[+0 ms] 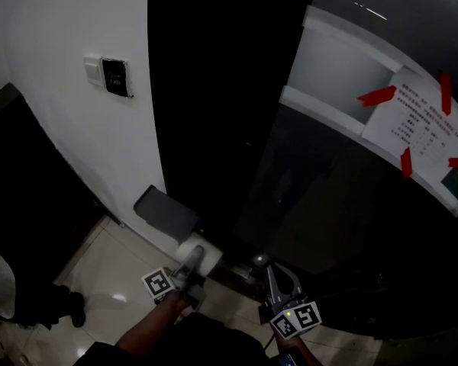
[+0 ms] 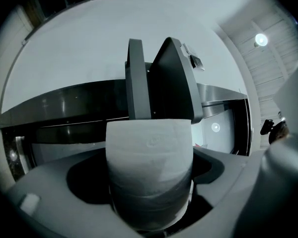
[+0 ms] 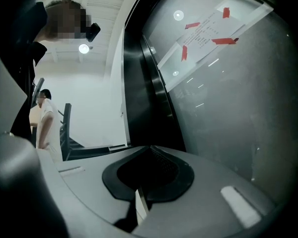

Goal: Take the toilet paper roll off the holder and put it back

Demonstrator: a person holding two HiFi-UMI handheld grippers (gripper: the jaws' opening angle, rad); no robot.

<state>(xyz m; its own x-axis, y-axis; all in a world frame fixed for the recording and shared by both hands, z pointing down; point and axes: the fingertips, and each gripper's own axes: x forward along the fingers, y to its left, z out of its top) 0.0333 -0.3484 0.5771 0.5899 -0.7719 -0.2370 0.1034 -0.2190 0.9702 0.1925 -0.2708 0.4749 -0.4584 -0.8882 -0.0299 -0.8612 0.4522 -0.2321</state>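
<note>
Head view: one holder (image 1: 166, 212) on the white wall (image 1: 53, 44), its grey cover edge-on to the black panel (image 1: 214, 90). One roll (image 1: 210, 261) lies just below the holder and to its right. The left gripper (image 1: 195, 256) reaches the roll from below. The right gripper (image 3: 149, 151) hangs to the right of the holder, well apart from it, before the dark glass (image 1: 328, 204). Only this view shows both tools at once, the switch plate (image 1: 109, 75) high above the holder, and the pale floor (image 1: 114, 265) open to the holder's lower left. Left gripper view: the jaws are clamped on the roll's two sides, with the cover directly behind and above the roll. Whether the roll sits on the holder's bar cannot be told. Right gripper view: the jaws are closed together with nothing between them. Only this view shows a person in white (image 3: 42, 125) standing far off. One notice (image 1: 416, 124), fixed to the glass by four red tape strips, lies far up and right of the holder and appears in the head and right gripper views only.
</note>
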